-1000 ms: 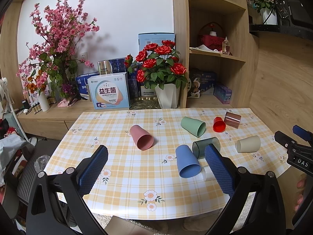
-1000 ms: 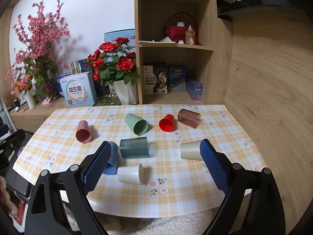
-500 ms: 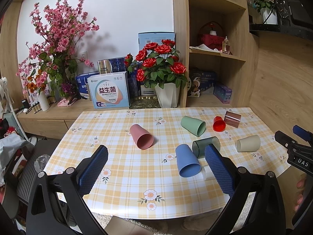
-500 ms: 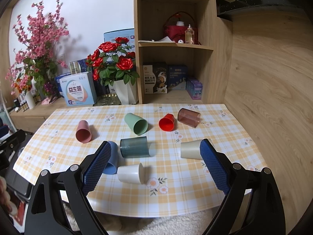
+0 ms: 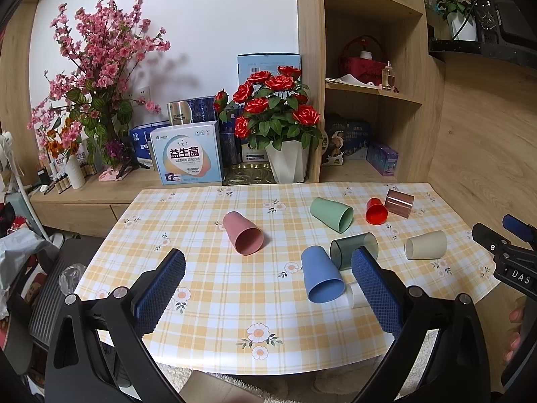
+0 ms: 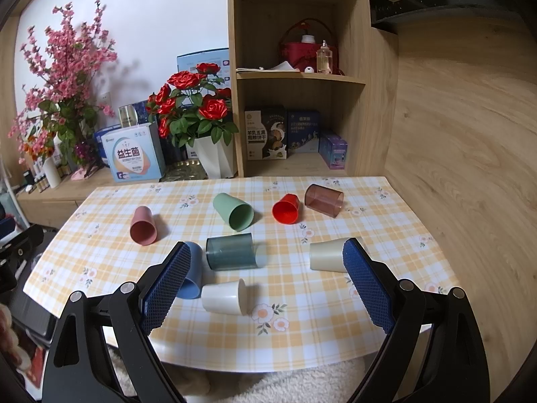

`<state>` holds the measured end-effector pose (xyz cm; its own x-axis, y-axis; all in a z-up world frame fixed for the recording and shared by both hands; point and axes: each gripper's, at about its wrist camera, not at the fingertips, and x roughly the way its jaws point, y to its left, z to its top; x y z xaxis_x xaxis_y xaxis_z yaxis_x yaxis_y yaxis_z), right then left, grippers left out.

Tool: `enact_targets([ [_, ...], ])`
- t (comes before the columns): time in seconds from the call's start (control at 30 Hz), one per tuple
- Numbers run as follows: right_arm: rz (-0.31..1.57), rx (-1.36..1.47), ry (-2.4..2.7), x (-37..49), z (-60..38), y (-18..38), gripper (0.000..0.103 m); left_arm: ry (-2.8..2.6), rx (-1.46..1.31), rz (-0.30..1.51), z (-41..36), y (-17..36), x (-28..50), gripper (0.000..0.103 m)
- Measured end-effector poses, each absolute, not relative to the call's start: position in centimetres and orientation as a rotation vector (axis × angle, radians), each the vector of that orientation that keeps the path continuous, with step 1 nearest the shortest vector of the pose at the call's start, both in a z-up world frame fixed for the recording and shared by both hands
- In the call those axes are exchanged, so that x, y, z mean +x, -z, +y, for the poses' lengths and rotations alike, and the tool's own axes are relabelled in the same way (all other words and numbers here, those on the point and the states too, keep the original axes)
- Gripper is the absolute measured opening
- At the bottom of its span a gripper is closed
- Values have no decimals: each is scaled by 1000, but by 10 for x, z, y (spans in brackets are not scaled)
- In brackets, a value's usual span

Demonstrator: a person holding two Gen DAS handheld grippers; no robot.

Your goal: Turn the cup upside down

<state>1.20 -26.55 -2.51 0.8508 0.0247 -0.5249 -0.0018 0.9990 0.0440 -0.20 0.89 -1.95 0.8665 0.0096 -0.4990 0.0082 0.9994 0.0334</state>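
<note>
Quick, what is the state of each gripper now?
Left gripper: open, holding nothing.
Right gripper: open, holding nothing.

Right gripper (image 6: pixel 265 283) is hovering above the near edge of the table (image 6: pixel 386 268), its blue-padded jaws standing wide apart with nothing between them. Eight cups are lying on their sides on the checked cloth: pink cup (image 6: pixel 143 226) at left, green cup (image 6: pixel 234 211), red cup (image 6: pixel 286 209) and brown cup (image 6: pixel 324 200) along the far row, teal cup (image 6: pixel 231 252) at centre, blue cup (image 6: pixel 191 273) partly hidden behind the left pad, white cup (image 6: pixel 225 297) nearest, and cream cup (image 6: pixel 327 256) beside the right pad.
</note>
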Motion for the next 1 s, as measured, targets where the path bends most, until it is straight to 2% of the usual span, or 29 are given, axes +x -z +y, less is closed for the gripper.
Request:
enact_targets([
  [0.53, 587, 117, -26, 25, -279, 35, 89, 22, -106, 591, 33, 24, 14, 97],
  [1.0, 722, 181, 7, 75, -340, 68, 89, 104, -106, 709, 22, 48, 89, 97],
])
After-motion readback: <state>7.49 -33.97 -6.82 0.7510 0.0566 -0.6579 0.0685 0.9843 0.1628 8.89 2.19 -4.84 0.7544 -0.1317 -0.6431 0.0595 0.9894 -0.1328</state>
